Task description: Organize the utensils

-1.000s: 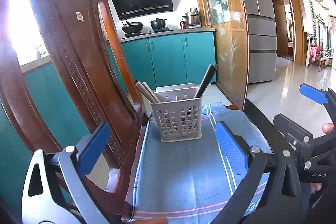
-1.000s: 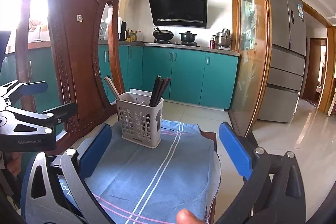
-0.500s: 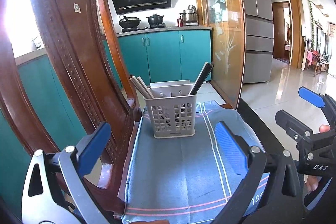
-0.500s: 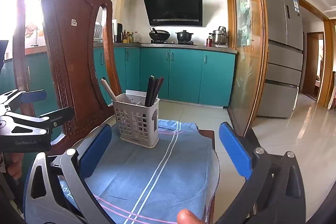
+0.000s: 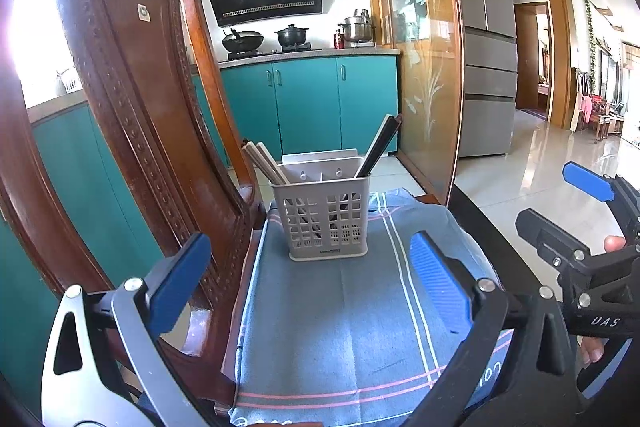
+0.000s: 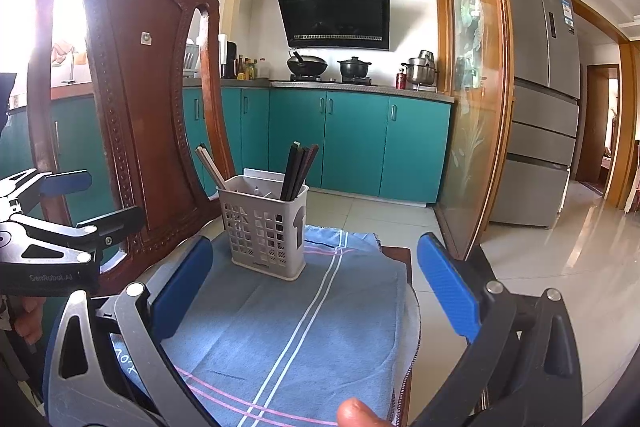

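Left wrist view first: we see our left gripper (image 5: 308,285) spread wide and empty, the grey utensil basket (image 5: 326,217) standing near the far edge of the blue cloth (image 5: 340,339) on the chair seat. Right wrist view: our right gripper (image 6: 316,293) gapes wide, empty; pale chopsticks (image 6: 210,167) lean left, dark chopsticks (image 6: 298,171) right, in the basket.

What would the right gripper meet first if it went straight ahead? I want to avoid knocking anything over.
Probably the grey utensil basket on the blue cloth. The open right gripper points just right of it, so its left finger may clip it; depth is unclear.
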Tool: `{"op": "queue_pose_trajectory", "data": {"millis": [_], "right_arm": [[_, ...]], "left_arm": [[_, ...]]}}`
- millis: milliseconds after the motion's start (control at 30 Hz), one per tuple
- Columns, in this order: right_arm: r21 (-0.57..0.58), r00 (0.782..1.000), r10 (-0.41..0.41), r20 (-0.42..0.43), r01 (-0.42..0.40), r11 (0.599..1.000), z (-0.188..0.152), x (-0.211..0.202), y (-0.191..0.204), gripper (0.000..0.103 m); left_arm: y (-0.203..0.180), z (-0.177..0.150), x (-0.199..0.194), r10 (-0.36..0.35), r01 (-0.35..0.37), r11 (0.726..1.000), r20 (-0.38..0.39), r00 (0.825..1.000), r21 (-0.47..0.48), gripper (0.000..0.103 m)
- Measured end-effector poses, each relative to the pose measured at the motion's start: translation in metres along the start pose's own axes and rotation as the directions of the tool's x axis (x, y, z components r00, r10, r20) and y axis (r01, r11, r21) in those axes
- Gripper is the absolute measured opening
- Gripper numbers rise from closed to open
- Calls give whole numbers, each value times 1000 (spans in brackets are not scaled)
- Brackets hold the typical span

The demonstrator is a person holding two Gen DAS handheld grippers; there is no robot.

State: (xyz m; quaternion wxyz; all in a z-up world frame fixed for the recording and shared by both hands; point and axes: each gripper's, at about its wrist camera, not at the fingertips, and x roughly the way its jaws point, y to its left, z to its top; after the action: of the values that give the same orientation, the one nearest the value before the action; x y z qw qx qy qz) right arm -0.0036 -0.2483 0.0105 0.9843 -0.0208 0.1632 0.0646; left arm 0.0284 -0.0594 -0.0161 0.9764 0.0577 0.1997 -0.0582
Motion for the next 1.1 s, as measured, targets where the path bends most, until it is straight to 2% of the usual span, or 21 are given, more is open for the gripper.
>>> {"op": "queue_pose_trajectory", "data": {"millis": [933, 1067, 1100], "right_arm": [[1, 1000, 15, -21, -15, 1000, 0, 11, 5, 100], [40, 998, 30, -56, -28, 999, -7, 29, -2, 100], [71, 995, 41, -92, -35, 997, -13, 42, -8, 100]], "left_arm": [[-3, -5, 4, -26, 26, 1000, -4, 1000, -2, 99], [-3, -6, 9, -27, 27, 1000, -18, 999, -2, 99], [-3, -7, 13, -29, 29, 1000, -38, 999, -5, 99]]}}
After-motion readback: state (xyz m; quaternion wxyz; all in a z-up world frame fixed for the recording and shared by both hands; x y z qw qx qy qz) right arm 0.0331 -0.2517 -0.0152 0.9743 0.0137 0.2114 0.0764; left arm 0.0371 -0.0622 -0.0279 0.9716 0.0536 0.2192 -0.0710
